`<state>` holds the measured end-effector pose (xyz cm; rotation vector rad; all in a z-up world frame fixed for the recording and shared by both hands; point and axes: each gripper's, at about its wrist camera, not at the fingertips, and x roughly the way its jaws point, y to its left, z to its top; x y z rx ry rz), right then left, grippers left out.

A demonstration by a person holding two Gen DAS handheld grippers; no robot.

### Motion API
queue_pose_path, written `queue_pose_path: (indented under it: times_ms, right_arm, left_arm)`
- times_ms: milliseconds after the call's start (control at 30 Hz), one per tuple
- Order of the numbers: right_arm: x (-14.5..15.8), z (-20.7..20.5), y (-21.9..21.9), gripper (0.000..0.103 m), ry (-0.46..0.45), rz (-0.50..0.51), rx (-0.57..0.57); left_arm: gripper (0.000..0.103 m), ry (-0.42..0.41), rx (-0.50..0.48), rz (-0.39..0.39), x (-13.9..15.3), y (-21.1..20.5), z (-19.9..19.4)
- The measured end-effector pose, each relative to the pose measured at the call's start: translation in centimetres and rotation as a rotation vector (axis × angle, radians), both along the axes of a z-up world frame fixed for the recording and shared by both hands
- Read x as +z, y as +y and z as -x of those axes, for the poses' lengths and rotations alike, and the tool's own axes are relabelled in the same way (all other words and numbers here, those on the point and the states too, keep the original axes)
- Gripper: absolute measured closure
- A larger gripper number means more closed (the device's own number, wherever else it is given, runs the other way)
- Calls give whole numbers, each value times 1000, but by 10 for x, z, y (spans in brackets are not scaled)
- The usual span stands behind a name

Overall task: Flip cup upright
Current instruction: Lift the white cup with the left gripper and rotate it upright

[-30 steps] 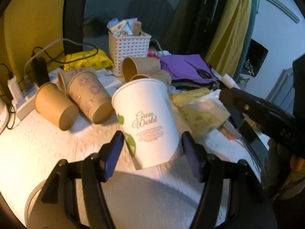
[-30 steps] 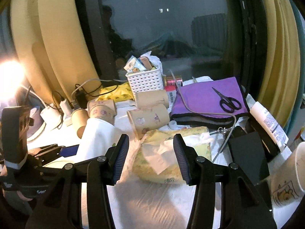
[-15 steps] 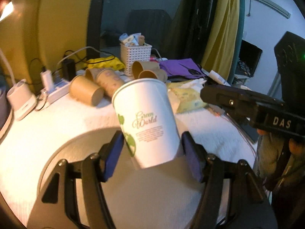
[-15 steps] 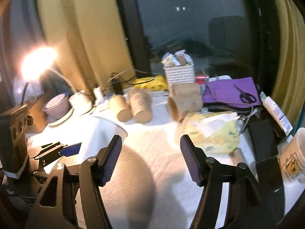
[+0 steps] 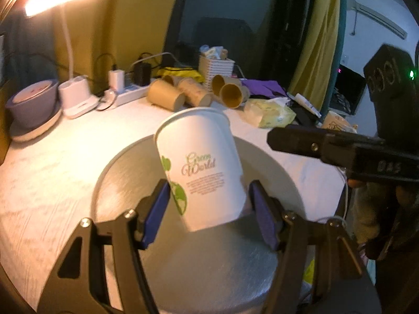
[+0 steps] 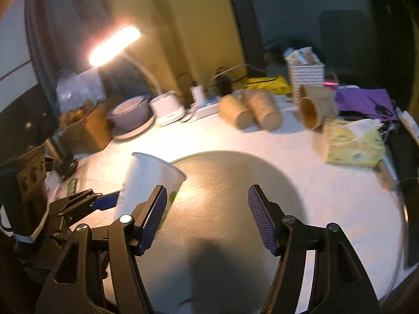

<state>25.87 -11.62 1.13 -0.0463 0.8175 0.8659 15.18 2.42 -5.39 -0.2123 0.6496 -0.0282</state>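
White cup (image 5: 199,167) in left jaws, right jaws wide, above lamplit cluttered table (image 6: 327,191).

You're at a home desk: lit desk lamp (image 6: 114,44), power strip (image 5: 125,96), yellow curtains (image 5: 316,41) and tissue pack (image 6: 352,146) crowd the surface's far edge

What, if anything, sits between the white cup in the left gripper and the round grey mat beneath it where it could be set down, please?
Nothing visible does. The left gripper holds the white cup mouth-up over the round grey mat, whose surface looks bare. The brown cups lie farther back, and the right gripper hangs open beside it.
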Motion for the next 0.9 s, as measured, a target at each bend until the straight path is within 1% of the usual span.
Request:
queue_pose_path:
  times_ms: [67, 167, 333, 400, 467, 567, 700, 733, 867, 900]
  right_arm:
    - [4, 13, 12, 35, 16, -15, 41]
    - [8, 26, 27, 35, 50, -44, 98]
    - [12, 45, 52, 35, 116, -91, 174]
    - [11, 49, 59, 35, 135, -96, 187]
    - [7, 50, 62, 35, 165, -104, 192]
    - [1, 51, 68, 35, 243, -126, 192]
    - [-2, 56, 85, 35, 284, -141, 226]
    - [-3, 56, 89, 35, 296, -142, 235]
    - [-9, 57, 102, 35, 340, -119, 247]
    - [-12, 56, 104, 35, 351, -114, 248]
  left_arm:
    - [39, -15, 17, -21, -4, 3, 12]
    - [39, -59, 51, -91, -8, 4, 32]
    - [39, -108, 79, -128, -10, 6, 56]
    - [39, -127, 86, -137, -11, 6, 66]
    - [39, -151, 100, -163, -11, 6, 76]
    - [39, -169, 119, -203, -13, 5, 85]
    - [39, -179, 136, -204, -15, 8, 96]
    - [39, -183, 140, -206, -16, 8, 97]
    - [39, -212, 149, -271, -17, 4, 105]
    - [39, -212, 151, -273, -18, 4, 105]
